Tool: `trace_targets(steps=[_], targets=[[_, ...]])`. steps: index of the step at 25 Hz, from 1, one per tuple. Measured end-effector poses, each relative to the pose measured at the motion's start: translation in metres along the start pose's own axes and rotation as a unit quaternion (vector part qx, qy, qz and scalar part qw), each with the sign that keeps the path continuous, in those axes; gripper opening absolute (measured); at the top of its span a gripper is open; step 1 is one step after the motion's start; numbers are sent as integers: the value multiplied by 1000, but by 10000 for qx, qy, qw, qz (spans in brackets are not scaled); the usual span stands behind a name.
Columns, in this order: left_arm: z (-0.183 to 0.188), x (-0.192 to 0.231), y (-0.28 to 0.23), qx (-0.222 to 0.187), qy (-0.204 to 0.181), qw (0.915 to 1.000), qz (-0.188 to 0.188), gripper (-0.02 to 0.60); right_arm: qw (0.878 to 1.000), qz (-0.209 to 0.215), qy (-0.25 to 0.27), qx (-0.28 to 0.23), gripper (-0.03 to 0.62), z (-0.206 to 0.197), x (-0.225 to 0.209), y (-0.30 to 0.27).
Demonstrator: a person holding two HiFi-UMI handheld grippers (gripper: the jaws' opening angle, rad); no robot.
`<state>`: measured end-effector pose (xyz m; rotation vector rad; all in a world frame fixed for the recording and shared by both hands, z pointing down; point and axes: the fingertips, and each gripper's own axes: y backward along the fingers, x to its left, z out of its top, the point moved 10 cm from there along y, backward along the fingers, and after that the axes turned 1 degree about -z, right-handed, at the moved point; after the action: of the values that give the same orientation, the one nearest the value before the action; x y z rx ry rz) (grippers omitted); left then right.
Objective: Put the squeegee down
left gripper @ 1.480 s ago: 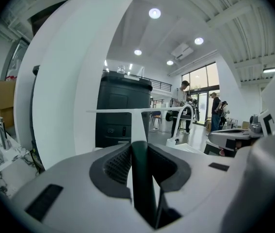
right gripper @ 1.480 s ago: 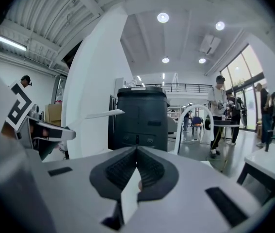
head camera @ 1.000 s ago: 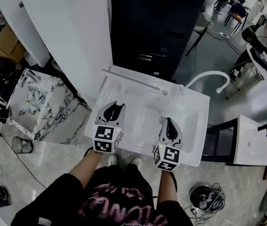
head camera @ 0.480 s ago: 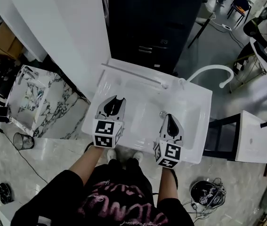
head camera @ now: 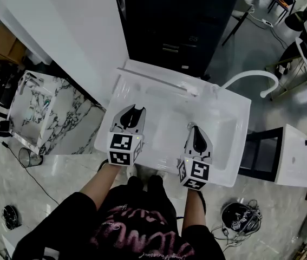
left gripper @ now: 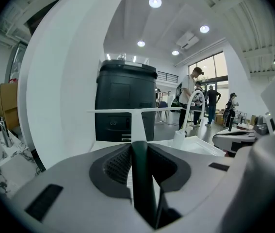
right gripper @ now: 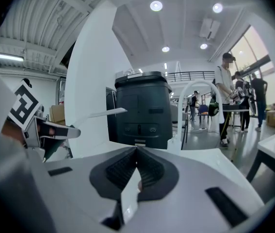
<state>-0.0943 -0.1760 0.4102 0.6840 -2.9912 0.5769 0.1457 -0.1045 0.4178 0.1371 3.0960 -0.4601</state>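
Note:
A white T-shaped squeegee (left gripper: 139, 111) sticks out ahead of my left gripper (left gripper: 138, 147), whose jaws are shut on its dark handle. In the head view its long blade (head camera: 156, 81) hangs level over the back rim of the white sink (head camera: 223, 118), and the left gripper (head camera: 131, 112) hovers above the sink's left side. The right gripper view shows the blade (right gripper: 101, 114) reaching out from the left gripper (right gripper: 45, 130). My right gripper (head camera: 195, 130) hovers over the basin's front right. Its jaws (right gripper: 137, 150) meet at the tips with nothing held.
A curved white faucet (head camera: 250, 79) rises at the sink's back right. A tall black cabinet (head camera: 180, 20) stands behind the sink, and a white column (head camera: 72, 31) at its left. A marbled table (head camera: 34, 110) lies left; white desks (head camera: 294, 156) stand right. People stand far off (right gripper: 224, 96).
Both grippers have sunk a little toward the sink, the squeegee still in the left one. The head camera's view has shifted slightly.

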Motion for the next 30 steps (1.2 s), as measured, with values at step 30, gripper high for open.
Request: trace_targets(steps=[30], targets=[[-49, 9, -82, 757, 88, 9971, 1, 92, 9971, 150, -168, 722, 20, -56, -19, -61]])
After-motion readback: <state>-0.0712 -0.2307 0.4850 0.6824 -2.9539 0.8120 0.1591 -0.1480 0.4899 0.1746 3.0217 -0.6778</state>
